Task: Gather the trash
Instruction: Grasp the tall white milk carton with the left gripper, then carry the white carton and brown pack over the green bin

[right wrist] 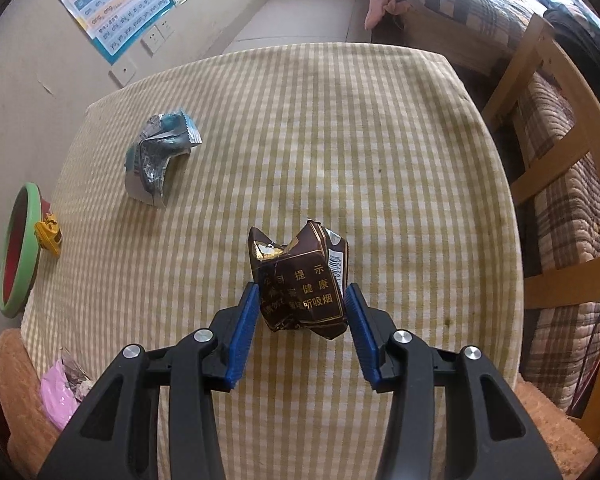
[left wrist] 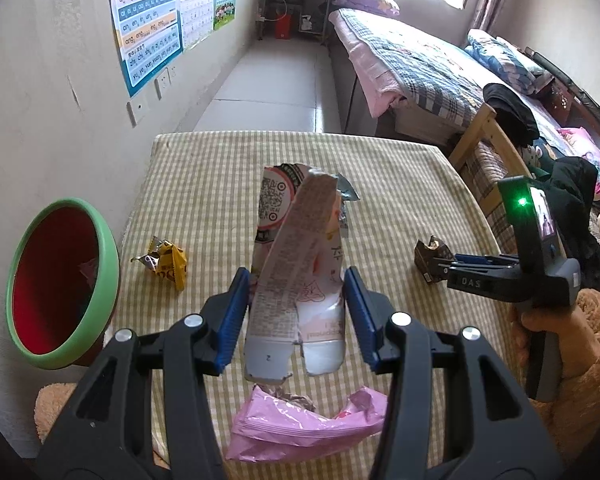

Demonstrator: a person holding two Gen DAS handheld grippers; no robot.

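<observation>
My left gripper is shut on a torn white-and-pink carton that stands up between its blue pads above the checked table. My right gripper is shut on a crumpled brown cigarette pack; it also shows in the left wrist view. A yellow wrapper lies at the table's left, beside a green-rimmed red bin. A pink wrapper lies at the near edge. A silver-blue wrapper lies at the far left in the right wrist view.
The wall with posters runs along the left. A wooden bed frame and a bed with checked quilts stand to the right. The bin sits off the table's left edge.
</observation>
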